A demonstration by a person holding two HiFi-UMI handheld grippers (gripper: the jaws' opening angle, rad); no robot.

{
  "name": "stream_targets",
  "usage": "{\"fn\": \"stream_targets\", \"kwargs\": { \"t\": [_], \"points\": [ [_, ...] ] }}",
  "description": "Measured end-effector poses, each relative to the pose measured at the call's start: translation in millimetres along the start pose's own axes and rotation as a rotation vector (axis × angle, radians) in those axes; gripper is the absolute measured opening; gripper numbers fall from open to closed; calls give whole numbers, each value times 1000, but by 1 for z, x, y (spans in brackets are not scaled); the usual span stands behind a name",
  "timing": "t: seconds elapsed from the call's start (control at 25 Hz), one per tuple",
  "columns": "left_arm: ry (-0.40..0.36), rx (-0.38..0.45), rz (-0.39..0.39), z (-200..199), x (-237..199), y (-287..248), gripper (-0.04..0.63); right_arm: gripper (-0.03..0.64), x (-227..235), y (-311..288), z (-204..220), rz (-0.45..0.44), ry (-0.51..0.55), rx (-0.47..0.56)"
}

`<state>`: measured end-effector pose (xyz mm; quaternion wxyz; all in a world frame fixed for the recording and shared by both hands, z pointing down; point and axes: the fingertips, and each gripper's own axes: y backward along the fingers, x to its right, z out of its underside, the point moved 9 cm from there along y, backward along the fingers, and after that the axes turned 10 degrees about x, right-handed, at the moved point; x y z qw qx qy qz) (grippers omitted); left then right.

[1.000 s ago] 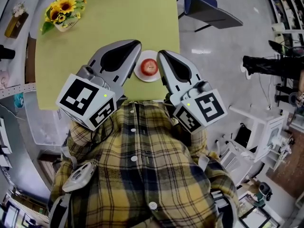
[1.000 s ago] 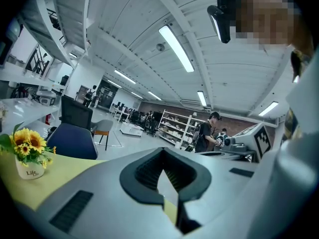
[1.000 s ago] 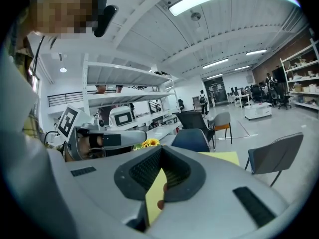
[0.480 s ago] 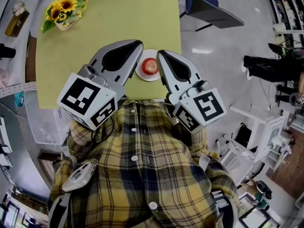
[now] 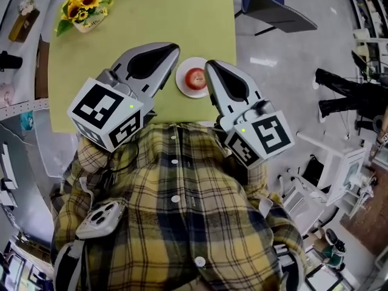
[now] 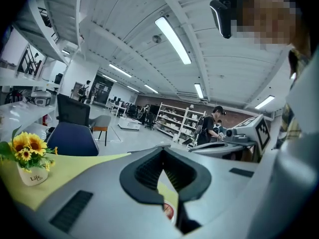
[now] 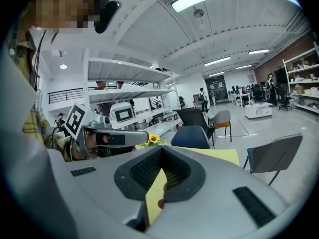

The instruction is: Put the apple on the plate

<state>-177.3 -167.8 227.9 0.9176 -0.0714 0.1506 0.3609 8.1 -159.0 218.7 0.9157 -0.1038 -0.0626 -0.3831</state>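
A plaid shirt [image 5: 176, 211] fills the bottom of the head view, closest to the camera. Above it, the left gripper [image 5: 174, 48] sits left of centre and the right gripper [image 5: 210, 65] right of centre, both angled toward the upper middle of the frame.

In its own view the left gripper's fingers meet at the tips, with nothing caught between them. The slit lower down shows only the table and a sliver of red fruit beyond. The right gripper's fingers are also pressed together and empty, and a strip of table and a little red show through the gap below their tips.

Just past the two grippers, between their front ends, a white plate [image 5: 183, 86] lies on the yellow-green table [image 5: 151, 17] near its lower right edge. The red apple [image 5: 195, 77] sits in the middle of the plate. Neither gripper touches it.

Farther off, a pot of sunflowers [image 5: 82, 11] stands on the table's upper left corner. Beyond the table, in the upper right of the frame, a dark chair [image 5: 273, 8] stands on the grey floor.
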Motion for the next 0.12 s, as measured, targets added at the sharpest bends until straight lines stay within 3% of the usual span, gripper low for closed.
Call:
{"fn": "stream_targets", "kwargs": {
  "t": [0.12],
  "points": [
    [-2,-8,16,-2,-10,0,6,-5,6,4,1,20,6,2]
  ]
}}
